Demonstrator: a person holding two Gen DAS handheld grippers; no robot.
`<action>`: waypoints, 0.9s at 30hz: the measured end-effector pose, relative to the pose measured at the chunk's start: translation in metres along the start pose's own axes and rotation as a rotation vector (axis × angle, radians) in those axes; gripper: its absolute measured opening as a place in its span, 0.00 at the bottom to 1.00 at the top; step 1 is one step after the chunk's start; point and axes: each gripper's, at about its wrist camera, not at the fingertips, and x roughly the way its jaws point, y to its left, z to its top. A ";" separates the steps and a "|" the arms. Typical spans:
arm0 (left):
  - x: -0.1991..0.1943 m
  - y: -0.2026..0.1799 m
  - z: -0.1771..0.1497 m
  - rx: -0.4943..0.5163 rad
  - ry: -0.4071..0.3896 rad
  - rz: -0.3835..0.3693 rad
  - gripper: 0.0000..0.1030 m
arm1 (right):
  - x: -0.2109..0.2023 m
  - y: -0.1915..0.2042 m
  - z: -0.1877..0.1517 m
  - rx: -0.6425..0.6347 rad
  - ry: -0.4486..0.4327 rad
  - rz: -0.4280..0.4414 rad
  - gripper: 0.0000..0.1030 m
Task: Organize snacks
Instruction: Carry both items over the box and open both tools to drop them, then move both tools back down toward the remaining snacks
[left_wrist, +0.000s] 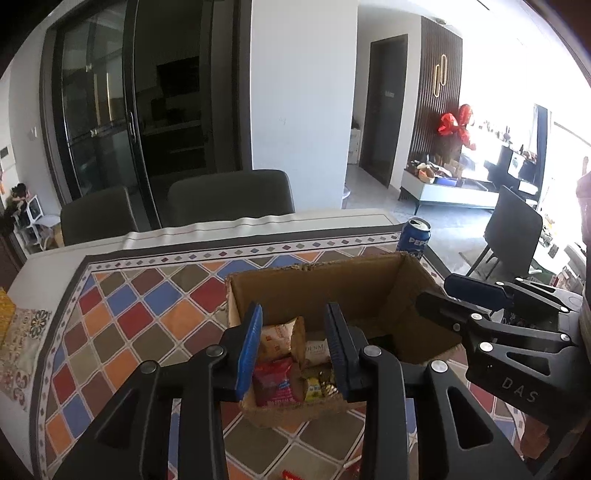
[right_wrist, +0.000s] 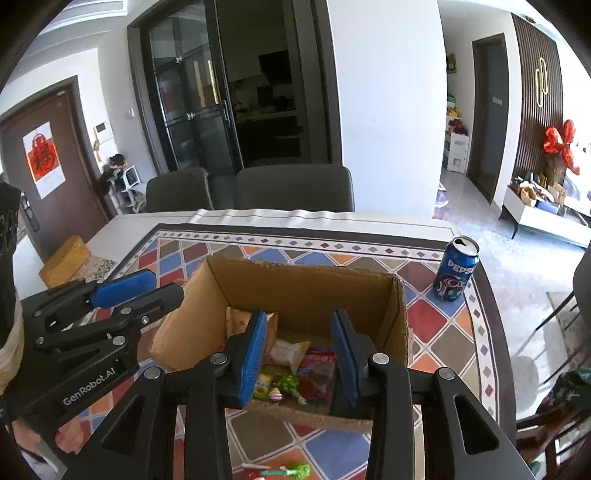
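An open cardboard box (left_wrist: 332, 280) (right_wrist: 295, 288) stands on the patterned tablecloth and holds several snack packets: a red one (left_wrist: 273, 384), a white one (left_wrist: 317, 350), a yellow-green one (right_wrist: 264, 384) and a green candy (right_wrist: 290, 384). My left gripper (left_wrist: 293, 350) is open and empty, hovering over the box's near side. My right gripper (right_wrist: 299, 354) is open and empty above the box's near edge; it also shows at the right of the left wrist view (left_wrist: 461, 295). A green candy (right_wrist: 295, 470) lies on the cloth in front of the box.
A blue Pepsi can (right_wrist: 456, 269) (left_wrist: 413, 236) stands right of the box near the table's edge. A yellow box (right_wrist: 64, 260) lies at the table's far left. Two dark chairs (right_wrist: 291, 186) stand behind the table.
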 end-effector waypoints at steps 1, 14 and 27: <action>-0.006 0.000 -0.003 0.000 -0.004 0.002 0.35 | -0.003 0.002 -0.001 -0.003 -0.001 -0.002 0.36; -0.051 0.002 -0.036 0.008 -0.012 0.002 0.39 | -0.045 0.027 -0.032 -0.024 -0.044 0.009 0.37; -0.073 0.001 -0.072 0.043 0.007 0.022 0.43 | -0.056 0.045 -0.071 -0.005 -0.004 0.060 0.36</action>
